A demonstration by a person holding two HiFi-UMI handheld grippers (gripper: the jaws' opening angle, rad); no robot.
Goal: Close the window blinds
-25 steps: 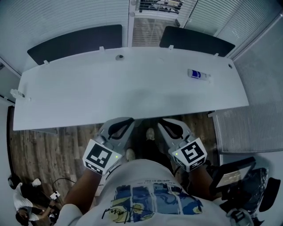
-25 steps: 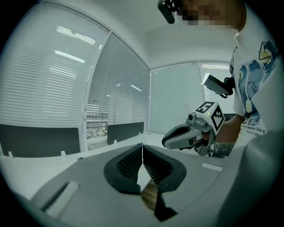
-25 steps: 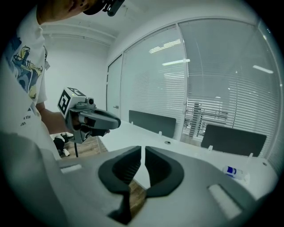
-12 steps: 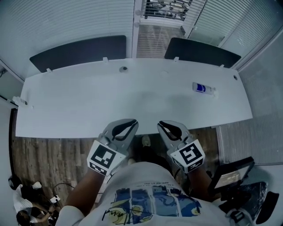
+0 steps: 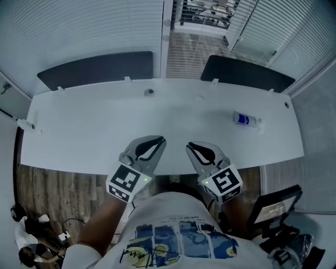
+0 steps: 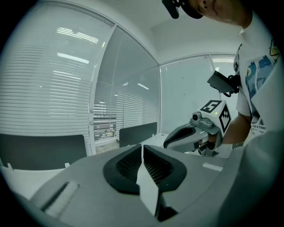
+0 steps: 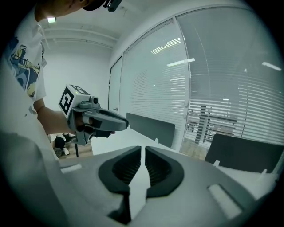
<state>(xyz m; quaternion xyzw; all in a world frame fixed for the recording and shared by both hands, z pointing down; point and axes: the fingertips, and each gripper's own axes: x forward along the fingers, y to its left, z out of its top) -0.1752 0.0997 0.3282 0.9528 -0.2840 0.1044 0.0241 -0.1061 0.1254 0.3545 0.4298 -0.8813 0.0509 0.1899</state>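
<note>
- Blinds (image 5: pixel 79 26) covered the glass wall beyond the far edge of the white table (image 5: pixel 89 131). The wide left section had its slats turned shut. The narrow middle section (image 5: pixel 202 13) had gaps between its slats, and a railing-like frame showed through them.
- Left claw (image 5: pixel 156 141) was closed. Its ribbed pads met with only a thin slit between them, and nothing sat in it. It was held over the near edge of the table, pointing toward the window and well apart from the blinds.
- Right claw (image 5: pixel 192 146) was closed in the same way, with no object between its pads. It sat just beside the left claw, without touching it, and pointed the same way.
- Two dark panels (image 5: pixel 94 68) stood along the table's far edge, between the claws and the blinds.
- A small white-and-blue object (image 5: pixel 245 120) lay on the right part of the table, well apart from both claws.
- Wood floor (image 5: pixel 47 189) showed below the table's near edge at the left.
</note>
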